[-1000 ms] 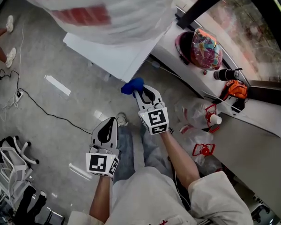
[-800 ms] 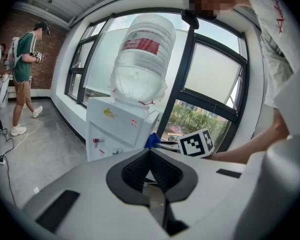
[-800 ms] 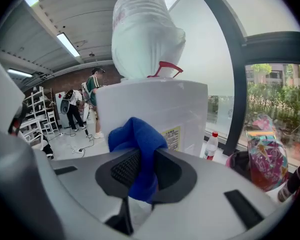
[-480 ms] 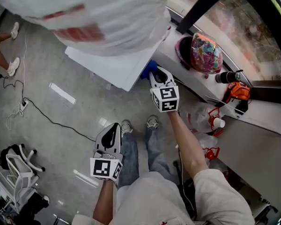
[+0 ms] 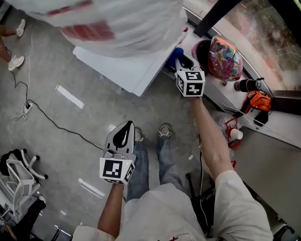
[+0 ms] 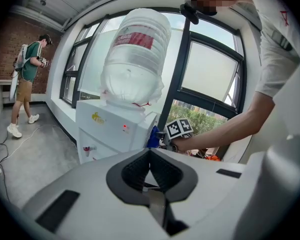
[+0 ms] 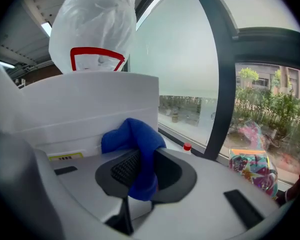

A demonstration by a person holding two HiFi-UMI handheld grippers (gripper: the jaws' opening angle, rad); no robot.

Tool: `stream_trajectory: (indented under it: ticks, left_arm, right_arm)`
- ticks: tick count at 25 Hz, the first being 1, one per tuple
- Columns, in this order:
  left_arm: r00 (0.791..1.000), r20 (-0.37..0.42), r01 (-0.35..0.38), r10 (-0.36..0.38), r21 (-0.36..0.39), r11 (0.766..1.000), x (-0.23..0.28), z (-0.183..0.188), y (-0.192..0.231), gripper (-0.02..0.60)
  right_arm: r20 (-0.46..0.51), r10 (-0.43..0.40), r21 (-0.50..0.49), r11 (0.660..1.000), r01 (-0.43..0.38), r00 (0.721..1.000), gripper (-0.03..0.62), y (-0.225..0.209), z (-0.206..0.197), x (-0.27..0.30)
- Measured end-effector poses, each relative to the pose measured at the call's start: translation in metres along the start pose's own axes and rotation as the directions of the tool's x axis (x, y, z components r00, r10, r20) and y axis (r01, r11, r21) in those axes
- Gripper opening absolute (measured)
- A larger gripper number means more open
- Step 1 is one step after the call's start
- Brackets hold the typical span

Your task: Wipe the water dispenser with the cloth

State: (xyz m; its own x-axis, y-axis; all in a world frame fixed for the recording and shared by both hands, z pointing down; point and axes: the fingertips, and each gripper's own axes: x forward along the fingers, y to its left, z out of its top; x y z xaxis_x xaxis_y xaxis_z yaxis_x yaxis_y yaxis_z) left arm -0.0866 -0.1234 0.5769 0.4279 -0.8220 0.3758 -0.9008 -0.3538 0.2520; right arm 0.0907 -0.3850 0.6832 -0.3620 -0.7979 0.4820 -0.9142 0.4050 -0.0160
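The white water dispenser [image 5: 126, 68] stands in front of me with a large clear bottle [image 5: 108, 11] on top; it also shows in the left gripper view [image 6: 109, 130]. My right gripper [image 5: 182, 64] is shut on a blue cloth [image 5: 176, 54], held at the dispenser's right side next to the window ledge. In the right gripper view the cloth [image 7: 138, 154] bulges between the jaws, close to the white side wall [image 7: 90, 104]. My left gripper [image 5: 123, 130] hangs low over the floor, shut and holding nothing, its jaws pointing at the dispenser.
A colourful helmet [image 5: 223, 57], a camera lens [image 5: 246, 85] and an orange item [image 5: 256, 100] lie on the white window ledge [image 5: 278, 122]. A small red-capped bottle [image 7: 187, 147] stands by the window. Cables [image 5: 37, 112] run over the grey floor. A person [image 6: 28, 84] stands far left.
My right gripper has carried the blue cloth forward and to the right, from above the floor to the dispenser's right side. The left gripper has barely shifted.
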Motion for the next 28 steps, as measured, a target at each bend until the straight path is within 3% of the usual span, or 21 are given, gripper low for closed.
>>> stream_trajectory:
  ticks: [7, 12, 18, 28]
  left_arm:
    - [1.0, 0.016, 0.022, -0.023, 0.018, 1.0, 0.027, 0.012, -0.007, 0.011]
    - [0.999, 0.005, 0.033, -0.033, 0.025, 0.999, 0.033, 0.004, -0.007, 0.011]
    - [0.999, -0.026, 0.037, -0.037, 0.013, 0.999, 0.04, -0.017, -0.007, 0.011]
    - [0.998, -0.048, 0.028, -0.028, -0.007, 1.0, 0.052, -0.048, 0.003, 0.011]
  right_arm:
    - [-0.01, -0.03, 0.004, 1.0, 0.03, 0.999, 0.08, -0.021, -0.001, 0.0]
    - [0.01, -0.016, 0.002, 1.0, 0.016, 1.0, 0.08, -0.009, -0.014, -0.024]
    - [-0.014, 0.03, 0.051, 0.998, -0.029, 0.999, 0.08, 0.045, -0.068, -0.076]
    - [-0.093, 0.222, 0.032, 0.975, -0.22, 0.971, 0.08, 0.158, -0.131, -0.111]
